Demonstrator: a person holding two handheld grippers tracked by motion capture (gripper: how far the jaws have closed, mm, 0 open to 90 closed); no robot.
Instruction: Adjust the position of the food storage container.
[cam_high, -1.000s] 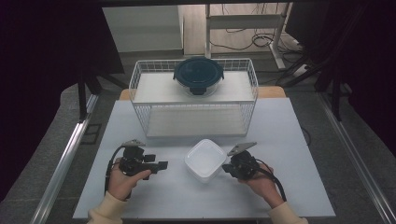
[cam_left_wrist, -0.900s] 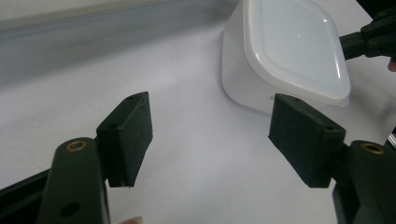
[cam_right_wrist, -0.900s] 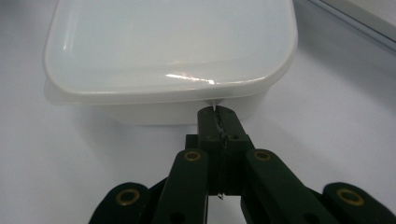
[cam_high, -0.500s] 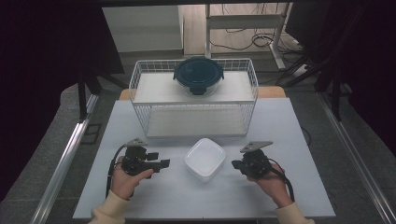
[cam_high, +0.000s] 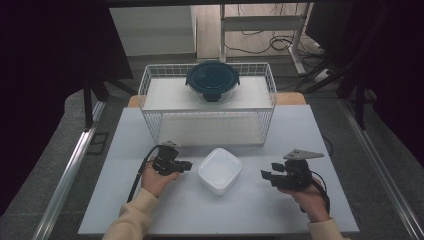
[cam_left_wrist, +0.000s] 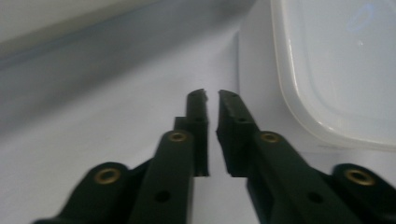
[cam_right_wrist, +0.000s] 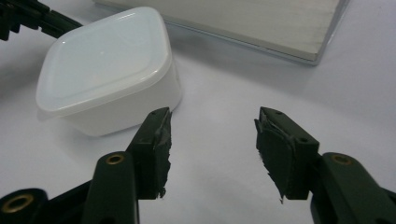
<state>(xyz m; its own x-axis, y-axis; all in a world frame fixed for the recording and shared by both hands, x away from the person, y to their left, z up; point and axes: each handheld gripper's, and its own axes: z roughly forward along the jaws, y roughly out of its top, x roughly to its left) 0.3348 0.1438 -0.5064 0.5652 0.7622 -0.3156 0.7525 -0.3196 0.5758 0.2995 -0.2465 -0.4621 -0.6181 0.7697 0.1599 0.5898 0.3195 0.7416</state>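
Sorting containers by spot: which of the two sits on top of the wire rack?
The round dark-lidded container sits on the wire rack. The white square container rests on the table between both grippers.

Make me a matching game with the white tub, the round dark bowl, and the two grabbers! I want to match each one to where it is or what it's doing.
Things:
1. white tub
2. round dark-lidded bowl
3. left gripper
4. right gripper

Places or states:
A. jaws wide apart, holding nothing
B. on top of the wire rack
C. on the table between the two grippers
D. jaws nearly closed, beside the tub

Pairs: 1-C, 2-B, 3-D, 4-A
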